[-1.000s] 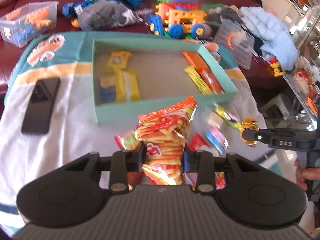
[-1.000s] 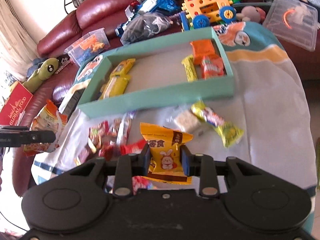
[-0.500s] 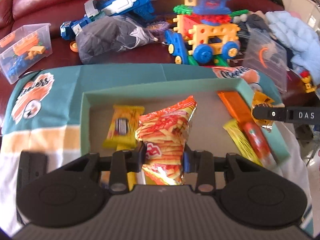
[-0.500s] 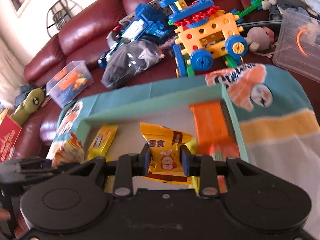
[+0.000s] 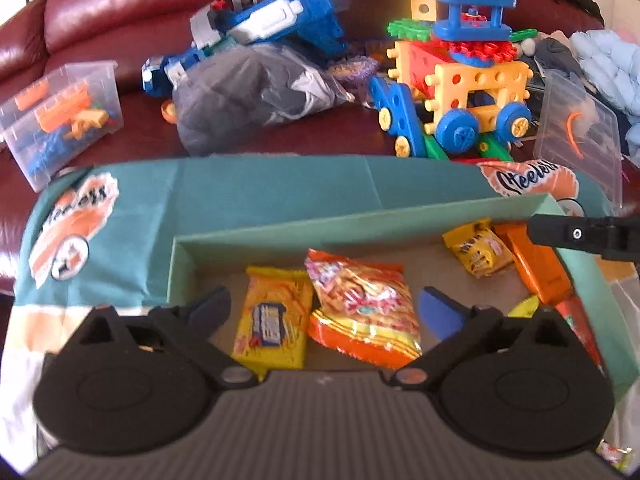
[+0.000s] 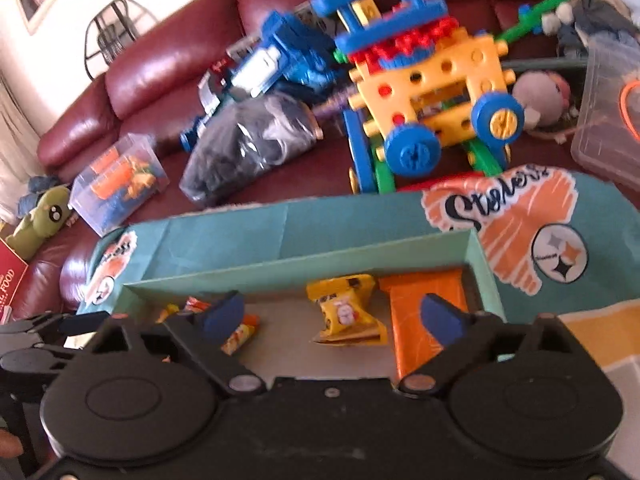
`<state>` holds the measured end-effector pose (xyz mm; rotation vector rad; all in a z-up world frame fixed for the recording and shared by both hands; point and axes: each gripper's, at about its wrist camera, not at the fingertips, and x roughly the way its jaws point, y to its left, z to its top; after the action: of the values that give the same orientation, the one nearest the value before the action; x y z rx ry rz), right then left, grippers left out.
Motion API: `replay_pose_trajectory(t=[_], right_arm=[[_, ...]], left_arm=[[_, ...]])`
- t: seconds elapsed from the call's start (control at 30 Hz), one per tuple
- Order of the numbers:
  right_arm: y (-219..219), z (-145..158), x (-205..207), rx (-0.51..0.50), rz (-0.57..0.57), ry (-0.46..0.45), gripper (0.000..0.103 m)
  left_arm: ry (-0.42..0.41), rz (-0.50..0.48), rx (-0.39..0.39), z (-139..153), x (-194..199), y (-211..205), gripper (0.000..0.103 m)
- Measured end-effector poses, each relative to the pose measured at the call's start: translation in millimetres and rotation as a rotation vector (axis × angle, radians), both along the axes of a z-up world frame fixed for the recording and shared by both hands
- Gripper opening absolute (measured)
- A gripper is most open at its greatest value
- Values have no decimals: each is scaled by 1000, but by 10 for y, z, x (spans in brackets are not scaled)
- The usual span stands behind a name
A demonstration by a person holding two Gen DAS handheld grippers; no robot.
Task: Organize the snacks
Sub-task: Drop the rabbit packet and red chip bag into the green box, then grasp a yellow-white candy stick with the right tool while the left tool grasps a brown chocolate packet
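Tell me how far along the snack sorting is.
Several packets already lie in the green box. Both hand-held grippers are opening: left over the orange chip bag, right over the yellow bunny packet, both in the box. Any remaining loose snacks are out of view.

Teal cloth (image 5: 256, 196) carries box (image 5: 360, 222) (snacks inside)

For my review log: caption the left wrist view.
Left gripper opening above an orange-red crinkly snack bag lying in the teal cardboard box.

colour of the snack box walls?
Pale mint green box, with a plain brownish cardboard floor. Clearest in the left wrist view.
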<state>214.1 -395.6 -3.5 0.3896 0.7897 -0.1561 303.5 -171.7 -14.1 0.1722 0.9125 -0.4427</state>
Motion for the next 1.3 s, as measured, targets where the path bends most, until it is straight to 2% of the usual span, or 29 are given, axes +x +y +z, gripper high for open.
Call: replay_pose_trajectory(t=[0.1, 0.53, 0.7, 0.83, 0.93, 1.0, 1.07, 1.13, 1.23, 1.27, 1.3], right_arm=[[-18, 60, -124, 20, -6, 1, 103], [95, 260, -1078, 22, -9, 20, 103], [156, 192, -1530, 11, 5, 54, 103], [191, 46, -1833, -8, 19, 98, 102], [234, -78, -1969, -60, 37, 147, 85], [238, -177, -2013, -83, 39, 185, 67], [233, -260, -2030, -80, 39, 212, 59], [249, -331, -2027, -63, 47, 227, 58], [340, -387, -2015, -89, 56, 217, 42], [356, -375, -2003, -84, 61, 206, 25], [373, -364, -1998, -74, 66, 199, 19]], left_arm=[[11, 2, -16, 53, -109, 48, 103], [66, -48, -59, 209, -1022, 259, 103], [100, -95, -69, 153, -1443, 294, 103], [100, -143, -32, 72, -1726, 320, 103], [93, -142, -5, 6, -1835, 448, 103], [102, -125, 17, -60, -1837, 583, 103], [113, -94, 42, -127, -1793, 730, 102], [124, -70, 54, -172, -1751, 859, 100], [132, -54, 70, -235, -1723, 1031, 99], [136, -47, 80, -261, -1715, 1078, 99], [144, -39, 87, -289, -1700, 1119, 99]])
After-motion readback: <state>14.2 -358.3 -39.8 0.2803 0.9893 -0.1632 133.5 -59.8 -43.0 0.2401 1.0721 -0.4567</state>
